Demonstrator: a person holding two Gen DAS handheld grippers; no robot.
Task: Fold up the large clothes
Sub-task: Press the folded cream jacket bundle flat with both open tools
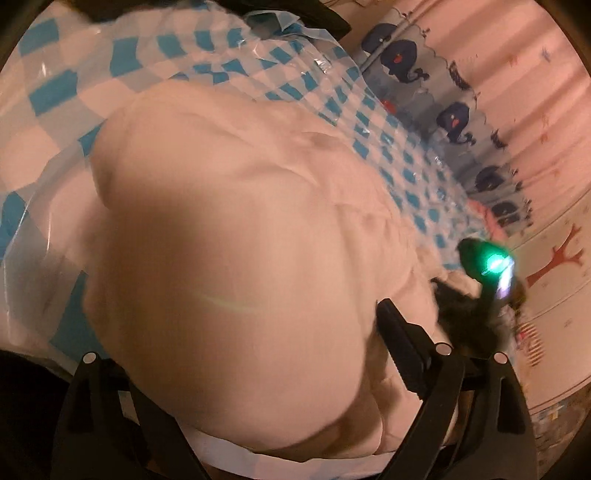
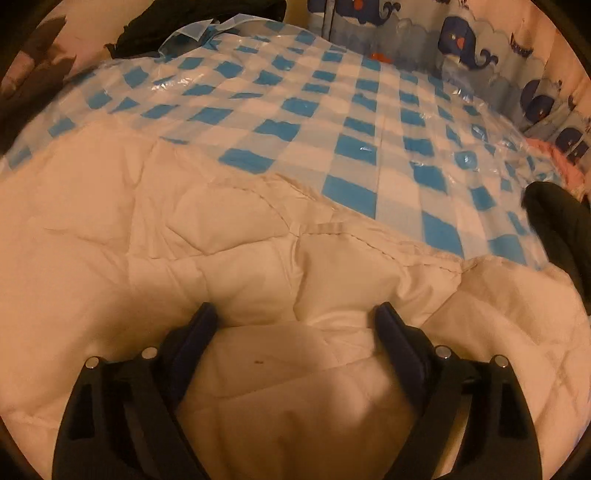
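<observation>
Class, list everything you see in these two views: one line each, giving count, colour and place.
quilted garment: one, white, lying in front on the checked sheet.
checked sheet: one, blue and white, glossy, spread under the garment.
whale curtain: one, navy whales on grey, behind the sheet.
dark cloth: one, black, far corner.
left gripper: one, black, open, over the garment.
right gripper: one, black, open, tips at a fold.
</observation>
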